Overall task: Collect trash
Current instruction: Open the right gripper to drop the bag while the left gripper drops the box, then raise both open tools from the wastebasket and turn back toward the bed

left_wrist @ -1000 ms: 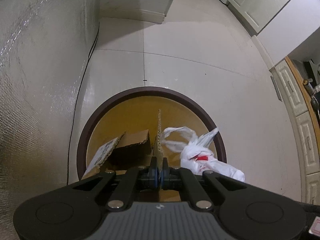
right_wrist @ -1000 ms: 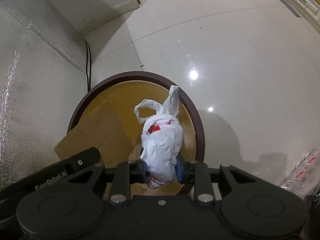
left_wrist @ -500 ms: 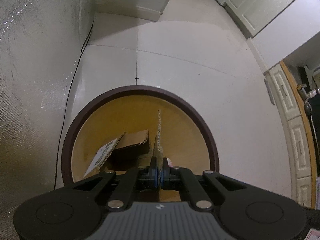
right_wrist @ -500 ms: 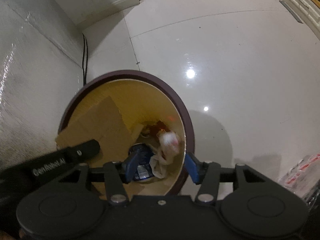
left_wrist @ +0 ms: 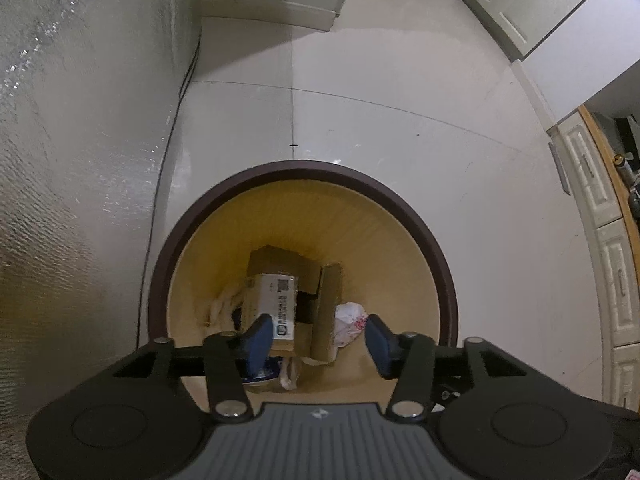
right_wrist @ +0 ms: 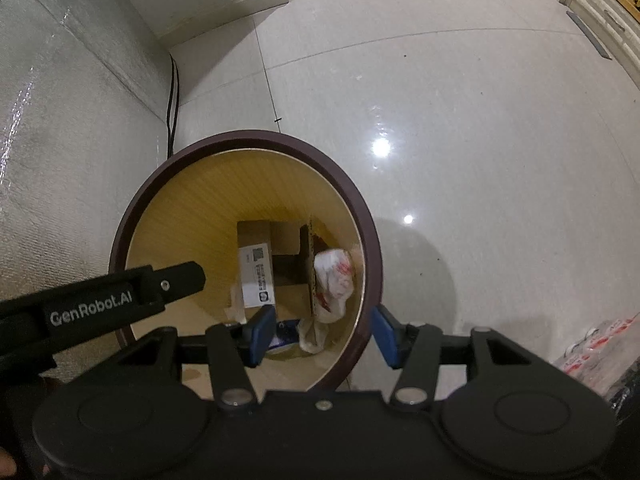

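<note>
A round bin with a dark brown rim (left_wrist: 436,248) (right_wrist: 360,208) and a yellow inside stands on the floor below both grippers. At its bottom lie a cardboard box with a white label (left_wrist: 280,300) (right_wrist: 258,276) and a white plastic bag with red print (left_wrist: 350,322) (right_wrist: 334,280). My left gripper (left_wrist: 318,340) hangs over the bin's mouth, its jaws opening with nothing between them. My right gripper (right_wrist: 322,334) stands open over the bin's right rim, holding nothing. The left gripper's black body (right_wrist: 100,300) shows in the right wrist view.
A silvery foil-covered wall (left_wrist: 60,160) rises at the left, with a black cable (right_wrist: 173,92) running down beside it. Pale floor tiles (right_wrist: 440,120) spread to the right. White cabinets (left_wrist: 612,280) line the right edge. Packaged items (right_wrist: 592,344) lie on the floor at lower right.
The right gripper opened and let the white bag fall into the bin. Then the left gripper opened and the cardboard box dropped to the bin's bottom.
</note>
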`<state>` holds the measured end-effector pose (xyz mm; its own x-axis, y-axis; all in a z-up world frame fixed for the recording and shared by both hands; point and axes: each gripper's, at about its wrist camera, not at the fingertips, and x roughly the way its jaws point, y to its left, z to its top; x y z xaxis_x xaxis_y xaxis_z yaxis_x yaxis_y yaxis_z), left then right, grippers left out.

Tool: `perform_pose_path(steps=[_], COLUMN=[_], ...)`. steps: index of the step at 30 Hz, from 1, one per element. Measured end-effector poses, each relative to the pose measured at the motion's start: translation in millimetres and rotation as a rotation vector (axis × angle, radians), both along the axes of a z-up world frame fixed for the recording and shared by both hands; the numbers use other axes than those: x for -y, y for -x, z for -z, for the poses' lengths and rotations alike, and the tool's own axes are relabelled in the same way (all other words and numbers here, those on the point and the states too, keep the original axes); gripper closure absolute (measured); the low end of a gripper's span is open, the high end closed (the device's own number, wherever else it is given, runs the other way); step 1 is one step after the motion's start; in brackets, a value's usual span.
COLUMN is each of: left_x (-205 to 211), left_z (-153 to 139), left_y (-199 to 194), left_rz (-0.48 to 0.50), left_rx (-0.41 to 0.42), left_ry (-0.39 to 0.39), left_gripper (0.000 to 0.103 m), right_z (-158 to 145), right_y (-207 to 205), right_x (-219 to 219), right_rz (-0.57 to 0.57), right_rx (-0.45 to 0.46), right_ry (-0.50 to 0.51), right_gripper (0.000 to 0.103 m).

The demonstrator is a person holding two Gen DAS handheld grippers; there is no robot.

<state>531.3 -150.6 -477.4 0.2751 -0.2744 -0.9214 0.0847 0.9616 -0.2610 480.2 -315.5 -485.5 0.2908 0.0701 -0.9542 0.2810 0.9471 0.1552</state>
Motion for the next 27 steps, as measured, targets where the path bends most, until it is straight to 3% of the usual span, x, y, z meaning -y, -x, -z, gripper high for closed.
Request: perform_pose_path(steps=[1,13,19,25,27], left_x=[0,-9,-13,-16,-17], left_z=[-1,-10,-16,-28,-35], left_y=[1,4,7,14,18], left_rz=[0.001,-0.025,-0.039,-0.039,-0.041], left_rx=[0.0,-0.016,-0.02,-0.008,0.001], left_ry=[-0.01,-0.114,-0.141,-0.145,-0.15], left_gripper=[0.039,0.004,0.0,0.0,0.0], right_z=[0,-7,-14,-24,-29], right_y=[-1,-1,1,6,8], right_x=[-1,-3,0,1,3], right_rz=[-0.001,-0.035,-0.04,-0.068,-0.074], right_rx=[0.002,0.041,0.061,0.073,0.082], right_ry=[0.001,0.003,-0.004,0.056,0.075], right_gripper=[0.049,0.044,0.031,0.016,0.006])
